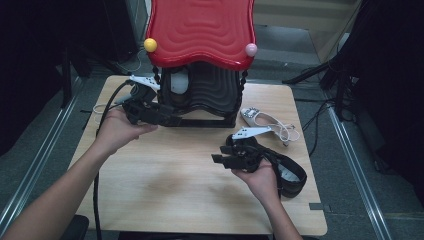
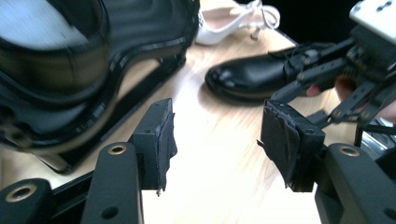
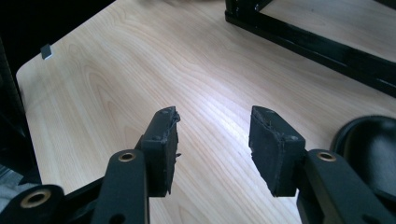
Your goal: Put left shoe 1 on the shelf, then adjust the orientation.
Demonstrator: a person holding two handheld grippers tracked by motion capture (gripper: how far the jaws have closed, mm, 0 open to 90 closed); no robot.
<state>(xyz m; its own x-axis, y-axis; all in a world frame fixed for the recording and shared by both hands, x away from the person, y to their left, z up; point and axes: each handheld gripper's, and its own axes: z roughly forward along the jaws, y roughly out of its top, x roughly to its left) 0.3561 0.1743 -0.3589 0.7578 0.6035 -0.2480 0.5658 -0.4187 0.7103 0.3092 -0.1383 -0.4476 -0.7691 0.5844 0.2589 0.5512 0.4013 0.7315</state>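
Note:
A black leather shoe point(image 2: 247, 77) lies on the wooden table point(image 1: 165, 185) at the right, and a white heeled shoe point(image 1: 265, 120) lies just beyond it. My right gripper point(image 1: 218, 155) hovers beside the black shoe point(image 1: 290, 175), pointing left. In the right gripper view it point(image 3: 212, 126) stands open over bare wood with nothing between its pads. My left gripper point(image 1: 172, 120) sits at the foot of the shoe rack point(image 1: 205, 95). In the left gripper view it point(image 2: 215, 126) is open and empty, with the rack point(image 2: 93, 70) to its left.
The rack has a red wavy top point(image 1: 200, 30) with a yellow ball point(image 1: 150, 45) and a pink ball point(image 1: 251, 49) at its corners. A pale object point(image 1: 180, 82) rests inside it. Its black base bar point(image 3: 317, 42) crosses the right gripper view. Cables trail off the table.

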